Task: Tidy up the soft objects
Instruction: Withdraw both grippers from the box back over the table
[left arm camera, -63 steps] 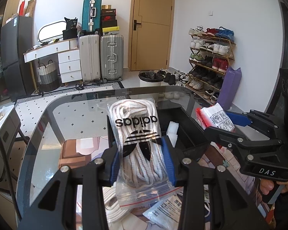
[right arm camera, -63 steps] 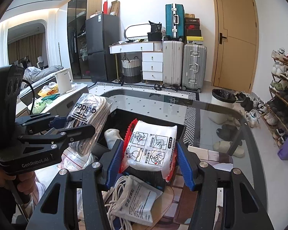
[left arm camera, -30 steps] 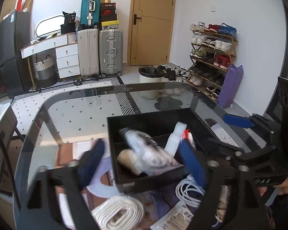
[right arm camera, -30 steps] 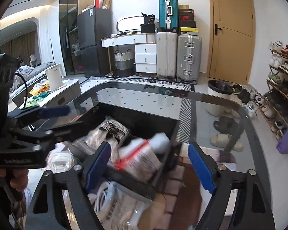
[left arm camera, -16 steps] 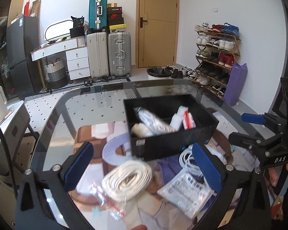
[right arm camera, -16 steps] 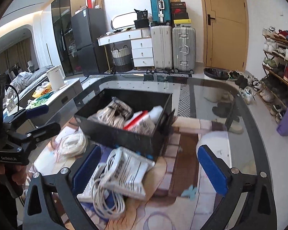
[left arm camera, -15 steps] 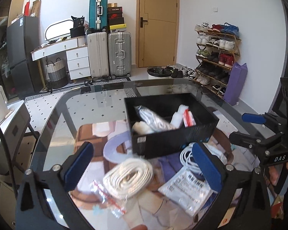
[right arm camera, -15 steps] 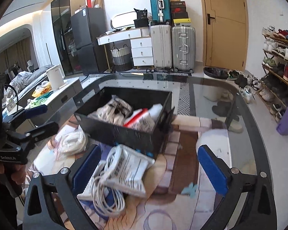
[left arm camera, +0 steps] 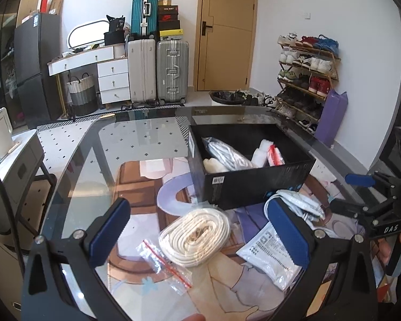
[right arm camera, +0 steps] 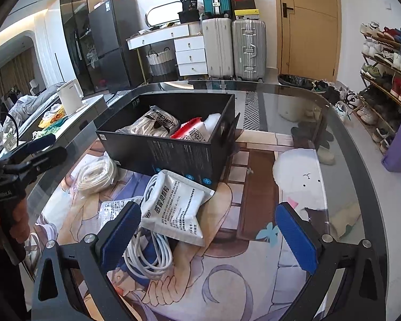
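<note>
A black box [left arm camera: 254, 184] stands on the glass table, seen also in the right wrist view [right arm camera: 173, 155]. In it lie a bag of white laces [left arm camera: 227, 155] [right arm camera: 155, 124] and a red-and-white packet [left arm camera: 275, 155] [right arm camera: 192, 132]. My left gripper [left arm camera: 197, 227] is open above a bagged coil of white cord [left arm camera: 197, 235] in front of the box. My right gripper [right arm camera: 208, 232] is open, with nothing between its fingers, over a white pouch [right arm camera: 173, 203] and a white cable [right arm camera: 149, 256]. A flat white sachet [left arm camera: 270, 251] lies beside the coil.
A printed mat [right arm camera: 254, 187] shows under the glass top, whose curved edge [right arm camera: 361, 165] runs along the right. Each gripper appears in the other's view, the left [right arm camera: 34, 149] and the right [left arm camera: 361, 195]. Suitcases [left arm camera: 157, 69] and a shoe rack [left arm camera: 307, 80] stand beyond the table.
The left gripper let go of the laces bag and the right let go of the red-and-white packet; both now lie in the box. Both grippers opened wide and drew back from the box.
</note>
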### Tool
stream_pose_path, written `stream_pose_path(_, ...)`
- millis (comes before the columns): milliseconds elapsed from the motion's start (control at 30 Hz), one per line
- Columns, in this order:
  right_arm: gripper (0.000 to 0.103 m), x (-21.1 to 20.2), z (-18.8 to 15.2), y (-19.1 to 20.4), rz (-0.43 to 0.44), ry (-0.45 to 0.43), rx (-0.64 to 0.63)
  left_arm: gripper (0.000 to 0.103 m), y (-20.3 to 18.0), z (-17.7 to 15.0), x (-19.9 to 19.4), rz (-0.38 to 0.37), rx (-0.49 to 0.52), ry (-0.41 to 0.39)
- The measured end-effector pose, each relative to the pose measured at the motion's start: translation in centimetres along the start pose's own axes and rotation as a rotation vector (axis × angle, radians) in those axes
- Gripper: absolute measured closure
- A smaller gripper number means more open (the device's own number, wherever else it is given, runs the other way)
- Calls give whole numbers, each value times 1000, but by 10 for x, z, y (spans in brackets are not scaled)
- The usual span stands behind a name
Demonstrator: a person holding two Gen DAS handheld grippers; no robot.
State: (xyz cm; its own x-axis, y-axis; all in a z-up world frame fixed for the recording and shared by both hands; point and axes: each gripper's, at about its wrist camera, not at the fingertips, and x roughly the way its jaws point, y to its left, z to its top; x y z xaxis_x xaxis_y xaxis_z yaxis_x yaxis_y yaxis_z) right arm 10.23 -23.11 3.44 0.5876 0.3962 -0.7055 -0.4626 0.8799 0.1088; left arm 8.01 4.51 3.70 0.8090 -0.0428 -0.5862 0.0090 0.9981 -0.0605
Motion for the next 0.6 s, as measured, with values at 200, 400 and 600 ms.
stream_pose_path(200,1,1,-5,0,16,17,19,0,0,-7,-1,18,2,18)
stream_pose_path(400,1,0,-10,-3,26,23,34,0,4,-21,-3,13,-14,42)
stream_pose_path(600,1,4,-3,-9,54,17,91,0,10,-27,2,35,-14,62)
